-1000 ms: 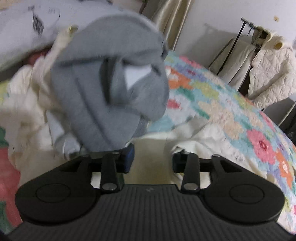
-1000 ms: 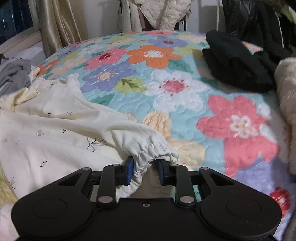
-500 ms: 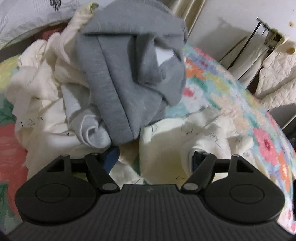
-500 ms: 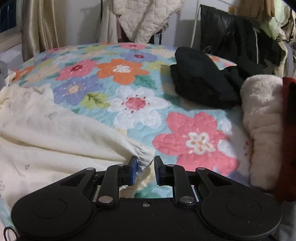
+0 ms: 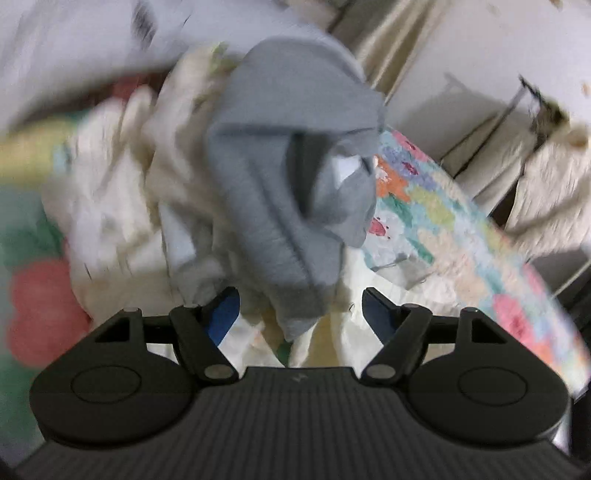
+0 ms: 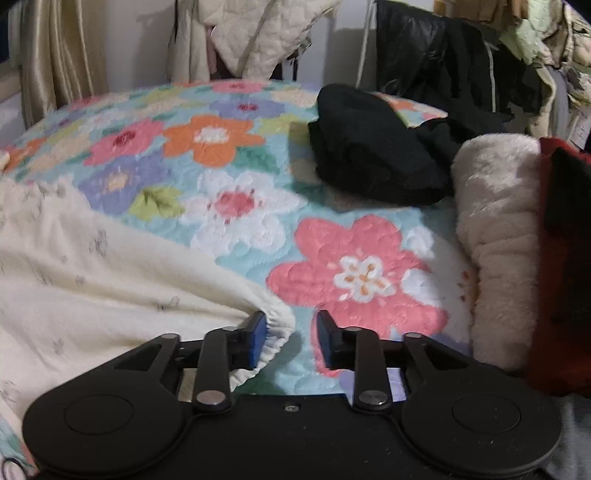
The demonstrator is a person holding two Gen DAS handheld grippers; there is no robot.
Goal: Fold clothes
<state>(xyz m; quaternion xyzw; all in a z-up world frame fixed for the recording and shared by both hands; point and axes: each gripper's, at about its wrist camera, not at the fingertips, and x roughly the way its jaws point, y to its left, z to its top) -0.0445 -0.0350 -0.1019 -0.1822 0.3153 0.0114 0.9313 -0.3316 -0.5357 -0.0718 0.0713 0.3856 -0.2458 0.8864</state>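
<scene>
No readable text, label, brand or number on anything in either view.

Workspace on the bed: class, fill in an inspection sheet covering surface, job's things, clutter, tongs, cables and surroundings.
Surface: floral quilt on a bed.
Job's things: cream garment, its gathered cuff beside the right tongs; grey sweatshirt heaped on cream cloth.
Clutter: black garment; fluffy cream roll; red cloth.
Tongs: left tongs open, empty; right open.
Cables: nothing seen.
Surroundings: curtain, quilted jacket hanging.
</scene>
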